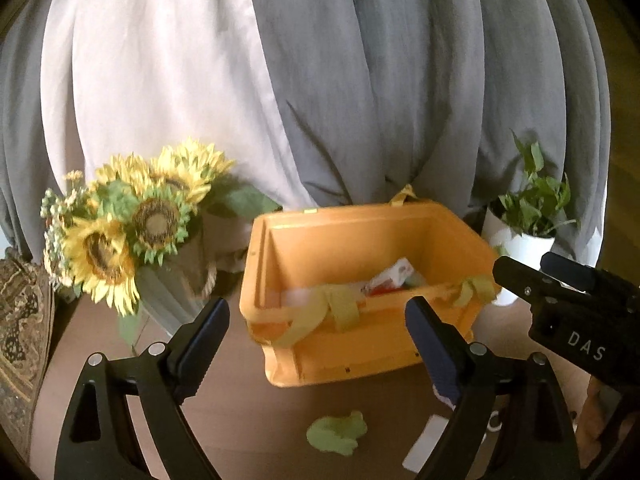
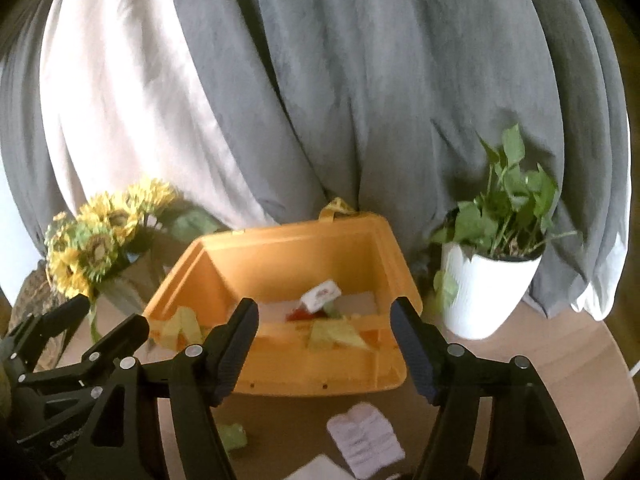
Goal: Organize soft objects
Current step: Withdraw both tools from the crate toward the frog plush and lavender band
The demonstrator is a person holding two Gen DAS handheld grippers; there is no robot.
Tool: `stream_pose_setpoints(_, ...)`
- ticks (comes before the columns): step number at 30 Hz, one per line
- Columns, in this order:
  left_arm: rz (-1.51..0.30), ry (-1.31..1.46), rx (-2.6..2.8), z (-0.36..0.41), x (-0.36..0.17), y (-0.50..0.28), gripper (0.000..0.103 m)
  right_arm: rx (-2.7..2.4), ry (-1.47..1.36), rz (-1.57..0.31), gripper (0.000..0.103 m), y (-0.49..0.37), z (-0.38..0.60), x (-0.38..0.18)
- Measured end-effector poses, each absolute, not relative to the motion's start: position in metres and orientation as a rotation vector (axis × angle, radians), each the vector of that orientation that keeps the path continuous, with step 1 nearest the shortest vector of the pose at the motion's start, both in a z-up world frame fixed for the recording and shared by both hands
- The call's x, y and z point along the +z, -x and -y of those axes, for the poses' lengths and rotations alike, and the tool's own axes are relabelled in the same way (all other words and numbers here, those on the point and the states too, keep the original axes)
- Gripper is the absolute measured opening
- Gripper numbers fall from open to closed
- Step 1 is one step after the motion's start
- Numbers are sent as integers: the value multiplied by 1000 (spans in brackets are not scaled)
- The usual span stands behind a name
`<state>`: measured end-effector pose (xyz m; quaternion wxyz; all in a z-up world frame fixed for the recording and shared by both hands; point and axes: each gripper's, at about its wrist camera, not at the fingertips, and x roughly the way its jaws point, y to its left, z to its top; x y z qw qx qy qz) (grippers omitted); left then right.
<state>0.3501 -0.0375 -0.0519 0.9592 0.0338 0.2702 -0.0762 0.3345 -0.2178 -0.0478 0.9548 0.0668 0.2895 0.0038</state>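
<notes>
Left gripper (image 1: 316,332): jaws apart, nothing between them. Right gripper (image 2: 324,332): jaws apart, likewise empty. Both hover short of the orange bin (image 1: 400,364) on the brown table (image 1: 248,420).

Soft items outstanding: a green cloth scrap (image 1: 337,433) and a pale folded cloth (image 2: 365,438) lie on the table in front of the bin, near its front wall. Some items are already inside; yellow-green strips drape over the rim.

Risks: the two grippers work close together and could collide. A low reach may shove the light bin toward the white plant pot (image 2: 486,292) or sunflowers (image 1: 120,232). Thin cloth may slip from a shallow pinch.
</notes>
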Motion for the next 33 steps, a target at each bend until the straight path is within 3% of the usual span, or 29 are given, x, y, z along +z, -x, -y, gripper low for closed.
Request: stream_pose_setpoints(33, -771, -116, -179, 39, -144, -333, 95, 20, -40, -835, 69, -316, 215, -128)
